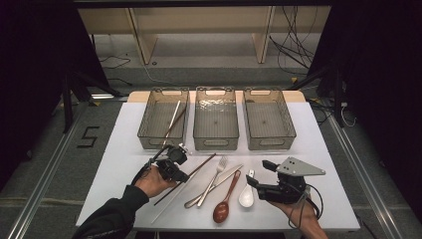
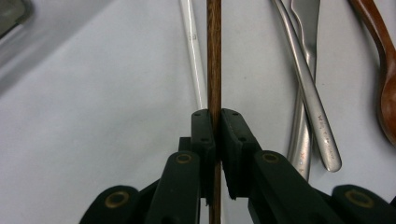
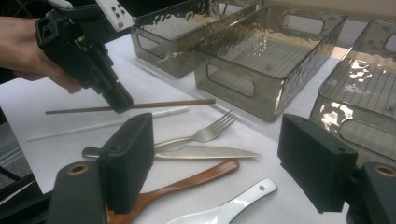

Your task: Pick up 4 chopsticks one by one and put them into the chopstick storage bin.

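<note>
1. Nearest the high camera, at six o'clock of the white worktop [image 1: 119, 149], my two hands come in, each with a claw.
2. Left claw [image 1: 175, 167]: its jaws are pressed together on the thin dark-brown wooden chopstick [image 2: 214, 56], which runs straight up between the pads in the left gripper view. From the right gripper view the stick looks lifted a little off the worktop, roughly level, and I hold it partway along rather than at its middle.
3. Right claw [image 1: 255, 179]: jaws spread wide, pinching nothing, hanging at about five o'clock over the white ceramic soup spoon [image 1: 246, 194].
4. Just beside the brown stick lies a slim white chopstick [image 2: 194, 51]. Further toward three o'clock sit a steel fork [image 1: 215, 177], a steel table knife [image 1: 211, 187] and a reddish-brown wooden spoon [image 1: 225, 199], crossing one another.
5. At twelve o'clock stand three smoky clear plastic bins; the left bin [image 1: 163, 119] already has a brown and a white stick leaning in it, so I judge this one belongs there.
6. What could go wrong, as I judge it:
   - The stick is round and thin, and gripped off-centre; a quick swing could let it pivot between the pads and droop or slip out.
   - Its long free end could catch the bin's near wall on the way in, and knock the stick loose or nudge the bin.
   - Sweeping low, it could drag the white chopstick or the fork askew.
</note>
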Demonstrator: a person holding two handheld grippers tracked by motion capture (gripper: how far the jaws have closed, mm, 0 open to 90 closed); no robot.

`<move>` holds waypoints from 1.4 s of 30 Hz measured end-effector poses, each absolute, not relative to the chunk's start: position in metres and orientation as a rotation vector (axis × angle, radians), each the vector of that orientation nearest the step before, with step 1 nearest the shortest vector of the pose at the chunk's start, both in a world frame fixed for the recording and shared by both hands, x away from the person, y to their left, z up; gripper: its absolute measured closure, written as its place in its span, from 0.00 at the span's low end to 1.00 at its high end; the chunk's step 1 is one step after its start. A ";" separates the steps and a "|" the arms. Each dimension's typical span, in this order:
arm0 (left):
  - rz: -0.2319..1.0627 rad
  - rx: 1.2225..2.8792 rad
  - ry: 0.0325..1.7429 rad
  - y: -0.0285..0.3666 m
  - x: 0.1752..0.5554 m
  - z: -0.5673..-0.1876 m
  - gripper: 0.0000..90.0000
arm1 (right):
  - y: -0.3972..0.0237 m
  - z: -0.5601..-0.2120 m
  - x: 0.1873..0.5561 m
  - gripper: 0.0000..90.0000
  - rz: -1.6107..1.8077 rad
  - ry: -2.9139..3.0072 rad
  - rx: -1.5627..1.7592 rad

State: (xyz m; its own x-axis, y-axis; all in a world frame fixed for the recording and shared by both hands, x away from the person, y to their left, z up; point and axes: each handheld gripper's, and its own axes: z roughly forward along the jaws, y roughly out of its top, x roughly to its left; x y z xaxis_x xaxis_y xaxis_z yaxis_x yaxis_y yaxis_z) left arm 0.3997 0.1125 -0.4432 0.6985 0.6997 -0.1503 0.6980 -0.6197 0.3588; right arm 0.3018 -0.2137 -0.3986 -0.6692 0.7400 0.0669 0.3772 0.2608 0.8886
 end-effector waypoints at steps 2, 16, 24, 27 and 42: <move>0.010 2.505 1.087 0.114 0.400 -0.441 0.93 | -0.214 -0.399 0.302 0.31 1.377 2.174 1.021; 0.071 2.363 1.069 0.134 0.407 -0.417 0.93 | -0.214 -0.399 0.302 0.31 1.379 2.172 1.026; 0.131 2.247 1.077 0.151 0.412 -0.400 0.93 | -0.214 -0.399 0.302 0.31 1.377 2.175 1.026; 0.147 2.211 1.082 0.158 0.414 -0.396 0.93 | -0.214 -0.399 0.302 0.31 1.376 2.173 1.029; 0.233 2.109 1.098 0.180 0.428 -0.376 0.93 | -0.214 -0.400 0.303 0.31 1.378 2.170 1.036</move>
State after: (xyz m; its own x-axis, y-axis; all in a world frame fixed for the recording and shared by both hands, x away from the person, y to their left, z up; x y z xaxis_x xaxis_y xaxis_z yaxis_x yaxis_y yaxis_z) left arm 0.4283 0.1803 -0.3764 0.6184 0.7684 -0.1648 0.6350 -0.3649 0.6809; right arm 0.3027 -0.2144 -0.3996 -0.6624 0.7453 0.0758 0.3856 0.2524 0.8875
